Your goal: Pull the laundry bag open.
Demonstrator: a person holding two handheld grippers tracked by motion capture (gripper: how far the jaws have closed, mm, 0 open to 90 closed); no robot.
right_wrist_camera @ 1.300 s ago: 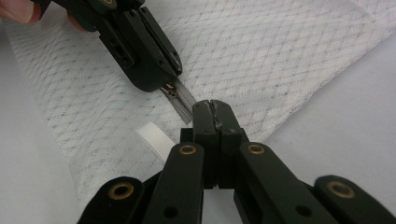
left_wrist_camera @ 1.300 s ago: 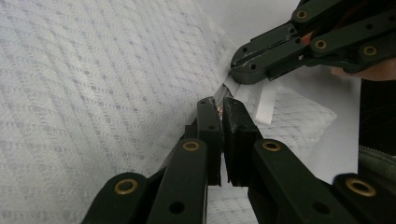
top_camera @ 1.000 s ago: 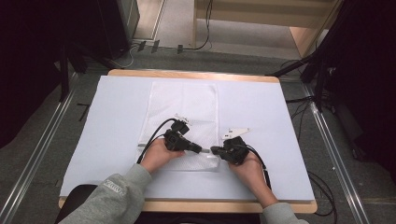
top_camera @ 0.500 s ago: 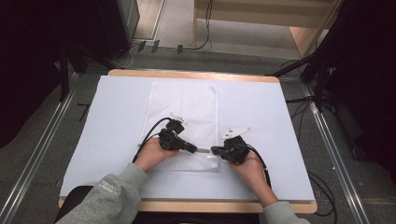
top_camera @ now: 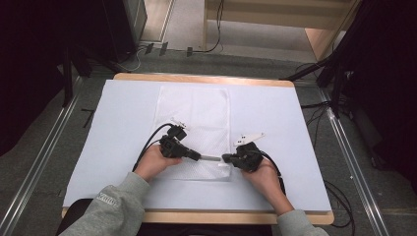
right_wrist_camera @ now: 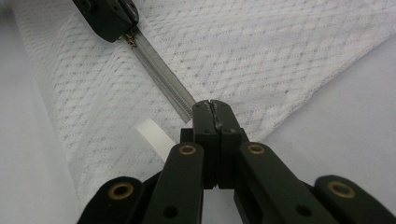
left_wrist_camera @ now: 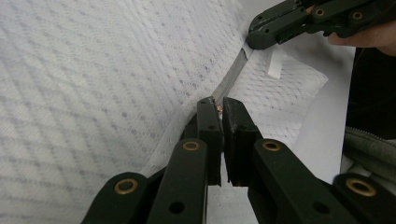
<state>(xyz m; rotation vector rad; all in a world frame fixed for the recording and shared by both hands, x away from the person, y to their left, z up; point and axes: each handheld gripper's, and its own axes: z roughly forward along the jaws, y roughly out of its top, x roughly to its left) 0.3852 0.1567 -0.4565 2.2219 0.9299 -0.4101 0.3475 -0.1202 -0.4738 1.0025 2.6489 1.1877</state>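
Left claw [left_wrist_camera: 221,108] clamped on half-hidden zipper pull [left_wrist_camera: 218,108], right claw [right_wrist_camera: 215,108] on mesh bag [top_camera: 194,123] end.

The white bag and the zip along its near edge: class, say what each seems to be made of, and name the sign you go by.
The white bag looks like soft synthetic mesh fabric, matt: a woven grid of tiny holes shows in both gripper views. Its zip seems a grey tape with fine teeth, probably plastic or nylon; the slider glints brassy, so likely metal.
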